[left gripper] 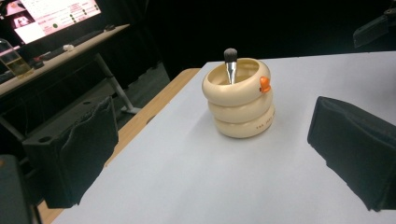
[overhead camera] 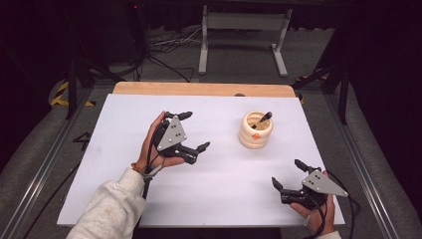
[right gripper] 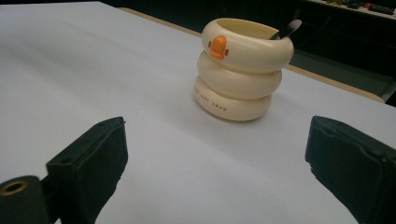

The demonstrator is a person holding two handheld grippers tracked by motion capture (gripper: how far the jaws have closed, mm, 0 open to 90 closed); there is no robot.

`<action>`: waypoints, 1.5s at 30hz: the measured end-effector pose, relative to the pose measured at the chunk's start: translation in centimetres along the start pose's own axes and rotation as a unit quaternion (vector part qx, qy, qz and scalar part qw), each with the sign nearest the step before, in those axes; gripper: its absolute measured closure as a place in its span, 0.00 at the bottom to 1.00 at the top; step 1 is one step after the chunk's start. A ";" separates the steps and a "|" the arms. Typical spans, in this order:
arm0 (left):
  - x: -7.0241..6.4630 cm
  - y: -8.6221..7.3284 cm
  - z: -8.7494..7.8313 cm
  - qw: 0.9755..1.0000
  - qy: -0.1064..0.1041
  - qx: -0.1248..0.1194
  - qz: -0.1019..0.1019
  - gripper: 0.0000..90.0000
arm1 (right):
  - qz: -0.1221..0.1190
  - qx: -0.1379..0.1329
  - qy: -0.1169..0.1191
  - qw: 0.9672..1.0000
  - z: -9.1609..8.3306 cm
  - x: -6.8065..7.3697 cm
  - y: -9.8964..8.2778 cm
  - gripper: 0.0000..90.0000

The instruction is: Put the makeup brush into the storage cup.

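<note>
Brush (overhead camera: 263, 118) stands in the cream holder (overhead camera: 256, 131) untouched; both the left gripper (overhead camera: 195, 130) and right gripper (overhead camera: 287, 174), wide open and empty, likely approach next.

One cream holder (overhead camera: 256, 130), one brush (overhead camera: 262, 119), two grippers

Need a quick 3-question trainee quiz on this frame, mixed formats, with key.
1. True or false: the brush lies flat on the table.
2. Multiple choice: the holder is A) held by the left gripper, B) held by the right gripper, C) free-standing, touched by neither.
3. Fill in: both grippers' jaws stand ____.

Key:
1. False; it stands in the holder, bristles up.
2. C.
3. Open.
</note>
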State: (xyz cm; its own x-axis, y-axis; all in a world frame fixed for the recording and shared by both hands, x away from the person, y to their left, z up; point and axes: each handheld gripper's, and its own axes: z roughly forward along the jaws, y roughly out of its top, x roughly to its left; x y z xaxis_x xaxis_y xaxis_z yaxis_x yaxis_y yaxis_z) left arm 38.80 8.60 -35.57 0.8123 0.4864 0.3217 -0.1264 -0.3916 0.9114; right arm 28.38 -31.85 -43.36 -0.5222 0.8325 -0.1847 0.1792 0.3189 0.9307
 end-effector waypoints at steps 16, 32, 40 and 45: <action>0.1 -1.5 -3.0 1.000 0.015 0.008 -0.006 0.03 | -0.006 0.001 0.000 1.000 0.0 0.2 0.1 0.07; 0.2 -3.0 -6.2 0.999 0.033 0.017 -0.008 0.03 | -0.011 0.003 0.000 1.000 0.1 0.4 0.1 0.07; 0.2 -4.0 -7.4 0.999 0.038 0.023 -0.015 0.03 | -0.013 0.005 0.000 1.000 0.2 0.5 0.1 0.07; 0.1 -4.6 -8.0 0.999 0.041 0.027 -0.020 0.04 | -0.014 0.005 -0.001 1.000 0.3 0.5 0.0 0.07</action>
State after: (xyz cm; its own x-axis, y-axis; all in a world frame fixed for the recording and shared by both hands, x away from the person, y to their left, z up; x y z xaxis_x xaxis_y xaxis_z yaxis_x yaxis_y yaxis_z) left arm 34.86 16.68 -37.64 0.7663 0.5638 0.3079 -0.0621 -0.4121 0.9090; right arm 28.34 -31.32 -43.49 -0.5257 0.8241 -0.2108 0.1724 0.3459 0.9223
